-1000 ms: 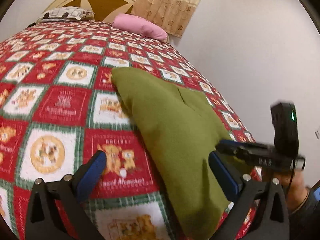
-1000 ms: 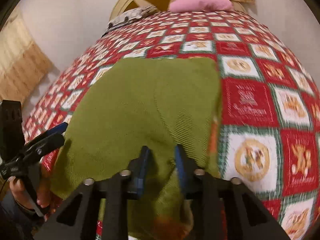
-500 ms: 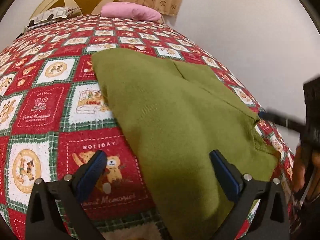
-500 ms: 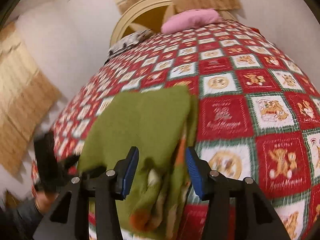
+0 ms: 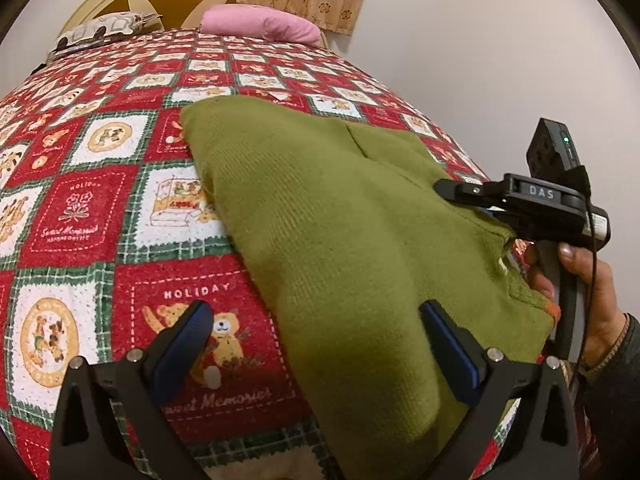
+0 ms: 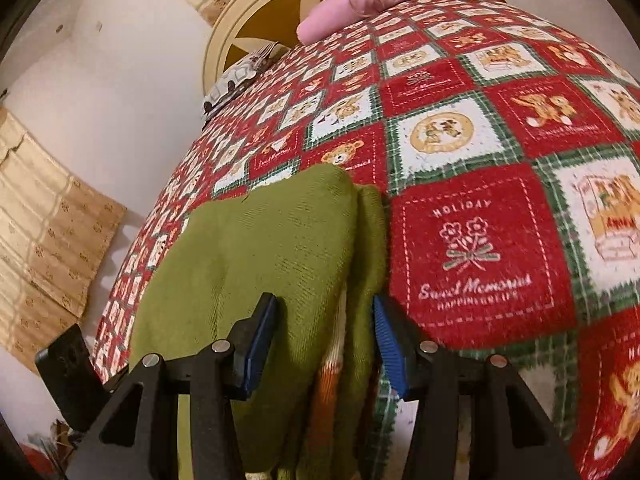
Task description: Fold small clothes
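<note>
- Left wrist view: one green garment [image 5: 340, 232] lies folded on the quilt [image 5: 88, 208]; left gripper [image 5: 316, 332] spread wide above its near edge. Two pillows [image 5: 260, 24] by the headboard.
- Right wrist view: right gripper [image 6: 324, 340] parted, straddling the garment's [image 6: 260, 248] folded edge, not pinching it.

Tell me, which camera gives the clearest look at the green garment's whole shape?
The left wrist view: the green garment spreads across the Christmas quilt, its outline mostly visible. The right wrist view shows only its folded edge between the open right gripper.
</note>
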`<state>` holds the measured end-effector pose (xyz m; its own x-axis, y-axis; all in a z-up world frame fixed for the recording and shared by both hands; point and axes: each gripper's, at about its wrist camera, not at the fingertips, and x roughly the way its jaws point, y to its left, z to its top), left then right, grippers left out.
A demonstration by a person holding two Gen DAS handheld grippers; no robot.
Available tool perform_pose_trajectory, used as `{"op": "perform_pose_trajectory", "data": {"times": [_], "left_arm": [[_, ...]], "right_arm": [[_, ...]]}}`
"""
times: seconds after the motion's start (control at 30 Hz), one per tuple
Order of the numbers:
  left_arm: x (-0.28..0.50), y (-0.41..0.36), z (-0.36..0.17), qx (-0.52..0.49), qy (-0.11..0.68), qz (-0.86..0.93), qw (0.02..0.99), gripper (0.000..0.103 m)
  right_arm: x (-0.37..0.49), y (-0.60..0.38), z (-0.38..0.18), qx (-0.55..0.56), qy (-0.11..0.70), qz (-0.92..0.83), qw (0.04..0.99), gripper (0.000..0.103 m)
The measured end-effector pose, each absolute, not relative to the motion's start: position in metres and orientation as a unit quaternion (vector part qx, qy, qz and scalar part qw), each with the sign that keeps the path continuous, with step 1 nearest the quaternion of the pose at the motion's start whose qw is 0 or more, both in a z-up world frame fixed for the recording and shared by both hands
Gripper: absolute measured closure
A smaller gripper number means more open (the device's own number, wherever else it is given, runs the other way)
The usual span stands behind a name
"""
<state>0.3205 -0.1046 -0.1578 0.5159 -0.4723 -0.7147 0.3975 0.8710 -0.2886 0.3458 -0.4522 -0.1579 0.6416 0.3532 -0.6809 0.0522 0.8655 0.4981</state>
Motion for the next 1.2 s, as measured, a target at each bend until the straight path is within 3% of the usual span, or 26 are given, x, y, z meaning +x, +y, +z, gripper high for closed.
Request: {"op": "perform_pose_trajectory", "data": {"times": [0.4, 0.53, 0.73, 0.8, 1.0, 1.2], "left_arm": [[0.321, -0.105, -0.158, -0.046, 0.424, -0.253, 0.869, 0.0], [0.321, -0.106, -0.158, -0.046, 0.424, -0.254, 0.868, 0.0], [0.321, -0.106, -0.157, -0.058, 0.421, -0.272, 0.863, 0.0], [0.321, -0.108, -0.157, -0.055, 0.422, -0.275, 0.862, 0.0], [0.319, -0.11, -0.156, -0.059, 0.418, -0.303, 0.854, 0.018], [0.317, -0.116, -0.155, -0.042, 0.42, -0.299, 0.856, 0.019]], "right_arm": [[0.349, -0.444, -0.165, 0.241, 0.397, 0.118, 0.877, 0.053], [0.346, -0.45, -0.167, 0.262, 0.393, 0.133, 0.871, 0.065], [0.345, -0.449, -0.168, 0.264, 0.395, 0.131, 0.87, 0.065], [0.343, -0.444, -0.165, 0.247, 0.39, 0.126, 0.878, 0.071], [0.343, -0.441, -0.166, 0.252, 0.387, 0.131, 0.877, 0.073], [0.348, -0.446, -0.17, 0.263, 0.395, 0.134, 0.87, 0.072]]}}
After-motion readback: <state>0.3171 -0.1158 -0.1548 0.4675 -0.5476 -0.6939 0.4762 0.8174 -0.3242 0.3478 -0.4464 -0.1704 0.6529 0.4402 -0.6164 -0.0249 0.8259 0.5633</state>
